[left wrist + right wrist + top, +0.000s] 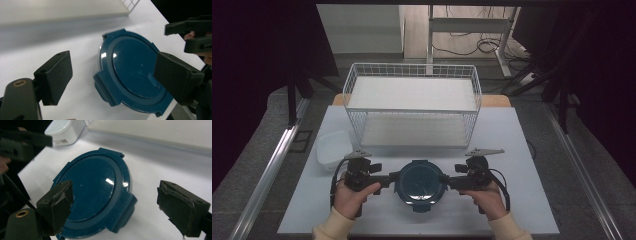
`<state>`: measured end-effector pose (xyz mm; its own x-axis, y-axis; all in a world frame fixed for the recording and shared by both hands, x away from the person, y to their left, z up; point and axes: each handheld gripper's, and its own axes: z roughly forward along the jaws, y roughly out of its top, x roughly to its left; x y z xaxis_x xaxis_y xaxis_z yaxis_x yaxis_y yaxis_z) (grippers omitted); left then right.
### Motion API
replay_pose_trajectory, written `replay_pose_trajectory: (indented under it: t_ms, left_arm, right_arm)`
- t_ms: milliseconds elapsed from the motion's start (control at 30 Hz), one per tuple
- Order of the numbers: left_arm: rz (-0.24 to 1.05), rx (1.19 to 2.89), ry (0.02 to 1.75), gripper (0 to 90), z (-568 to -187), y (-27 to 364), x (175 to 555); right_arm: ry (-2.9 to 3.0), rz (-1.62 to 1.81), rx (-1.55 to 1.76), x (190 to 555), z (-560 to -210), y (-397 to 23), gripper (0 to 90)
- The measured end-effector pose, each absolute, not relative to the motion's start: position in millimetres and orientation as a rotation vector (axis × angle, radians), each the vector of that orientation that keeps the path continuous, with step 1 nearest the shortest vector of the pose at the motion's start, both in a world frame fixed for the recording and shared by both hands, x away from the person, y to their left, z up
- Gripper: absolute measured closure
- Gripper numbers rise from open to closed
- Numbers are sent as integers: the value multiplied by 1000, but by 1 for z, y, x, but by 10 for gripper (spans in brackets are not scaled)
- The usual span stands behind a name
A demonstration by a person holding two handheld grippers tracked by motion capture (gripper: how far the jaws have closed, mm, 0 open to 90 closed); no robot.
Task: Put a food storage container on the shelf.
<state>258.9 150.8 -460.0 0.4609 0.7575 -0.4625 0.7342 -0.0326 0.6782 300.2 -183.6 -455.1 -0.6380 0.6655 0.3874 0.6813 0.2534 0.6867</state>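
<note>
1. The white tabletop [522, 165] carries everything and stands on a grey floor.
2. A white wire basket [412, 102] with two flat white shelves stands at the far middle of the tabletop, well behind the hands.
3. A round container with a dark blue lid [420, 186] sits on the tabletop near the person's edge, in front of the basket and between the two tools. The lid is on, and clip tabs stick out around its rim.
4. A small white tub [332, 149] rests at the left, near the basket's front left corner and just behind the left tool.
5. The left tool [391, 179] lies level, held by the left hand [352, 197], and points right at the lid's left edge. In the left gripper view its pads [56, 77] stand spread, one over bare tabletop and one over the lid, pinching nothing.
6. The right tool [448, 181] lies level in the right hand [489, 199], pointing left at the lid's right edge. In the right gripper view its pads [58, 202] stand spread, pinching nothing, with a lid tab between them.
</note>
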Motion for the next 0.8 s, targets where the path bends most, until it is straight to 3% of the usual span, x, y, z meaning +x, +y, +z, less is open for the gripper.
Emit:
replay_pose_trajectory:
  t_ms: [233, 800]
  left_arm:
    - [-89, 1770, 1301, 142, -485, 148, 263]
    - [-273, 1719, 1313, 120, -507, 138, 268]
  right_arm:
    - [-2467, -1293, -1349, 301, -472, -173, 96]
    - [-2322, -1222, -1385, 303, -495, -164, 88]
